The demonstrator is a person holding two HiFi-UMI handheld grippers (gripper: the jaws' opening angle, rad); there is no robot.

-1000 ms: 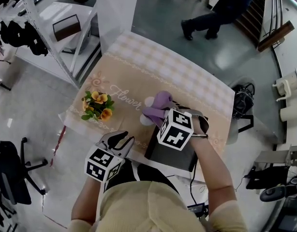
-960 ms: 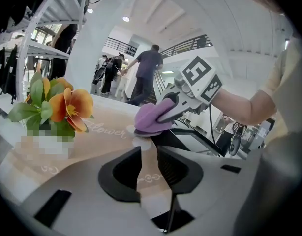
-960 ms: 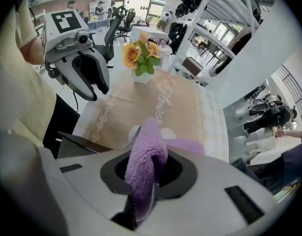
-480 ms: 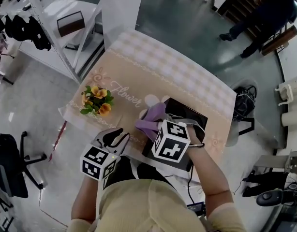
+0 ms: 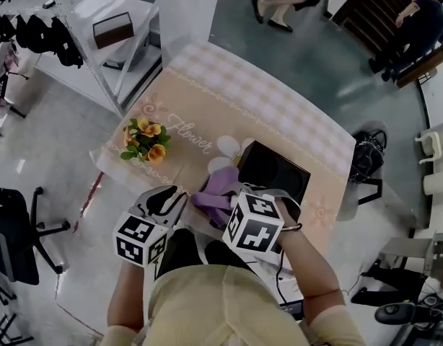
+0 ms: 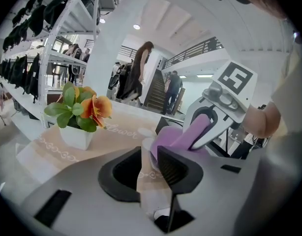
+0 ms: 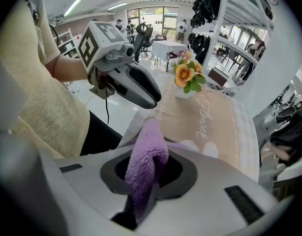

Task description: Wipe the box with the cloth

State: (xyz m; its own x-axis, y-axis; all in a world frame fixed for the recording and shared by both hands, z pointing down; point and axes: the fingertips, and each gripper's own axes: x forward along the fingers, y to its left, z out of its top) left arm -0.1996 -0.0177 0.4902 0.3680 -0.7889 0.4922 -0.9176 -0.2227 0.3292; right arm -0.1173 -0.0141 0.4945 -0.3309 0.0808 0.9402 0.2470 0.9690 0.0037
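A black box [image 5: 274,170] lies on the tablecloth near the table's front edge, its lid bare. At the box's near-left corner my right gripper [image 5: 225,202] is shut on a fluffy purple cloth [image 5: 216,192], which bulges between the jaws in the right gripper view [image 7: 146,168]. The cloth hangs down beside the box's edge; whether it touches the box is hidden. My left gripper [image 5: 167,199] hovers just left of the cloth at the table's front edge, open with nothing in it. Only the tablecloth shows through its gap [image 6: 151,173]. In the left gripper view the cloth [image 6: 173,139] hangs close ahead.
A small white pot of orange flowers [image 5: 144,143] stands on the table's left part. The beige tablecloth [image 5: 207,107] hangs over the edges. A metal shelf rack [image 5: 99,42] stands at the far left, a black bag [image 5: 363,157] lies right of the table, and people are in the background.
My right gripper has dragged the purple cloth from over the box towards me and to the left, baring the lid. The left gripper has stayed by the table's front edge.
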